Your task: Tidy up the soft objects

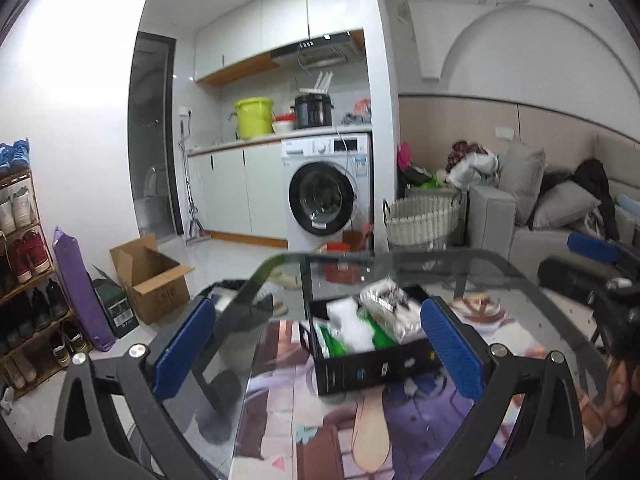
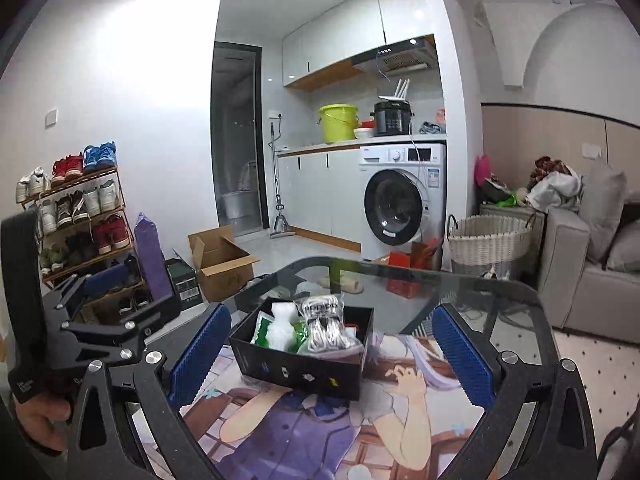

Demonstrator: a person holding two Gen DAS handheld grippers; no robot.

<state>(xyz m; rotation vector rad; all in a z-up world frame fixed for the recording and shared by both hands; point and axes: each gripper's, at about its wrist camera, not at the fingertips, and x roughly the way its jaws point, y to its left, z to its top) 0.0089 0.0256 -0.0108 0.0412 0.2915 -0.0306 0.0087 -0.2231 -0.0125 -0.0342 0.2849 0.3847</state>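
A black open box [image 2: 300, 372] stands on a printed mat on the glass table. It holds a silvery packet [image 2: 328, 320], green packets [image 2: 264, 332] and a white soft item [image 2: 280, 318]. My right gripper [image 2: 332, 356] is open, held back from the box, with nothing between its blue pads. In the left wrist view the same box [image 1: 372, 368] sits ahead with the white item [image 1: 348, 320] and silvery packet [image 1: 384, 296] inside. My left gripper [image 1: 318, 346] is also open and holds nothing. Its blue pad [image 2: 105, 278] shows at the left of the right wrist view, above a person's hand [image 2: 40, 412].
The glass table's far edge [image 2: 400, 266] curves just beyond the box. On the floor behind are a cardboard box [image 2: 224, 260], a shoe rack [image 2: 80, 220], a wicker basket [image 2: 488, 240] and a washing machine [image 2: 400, 200]. A grey sofa [image 2: 580, 272] is at the right.
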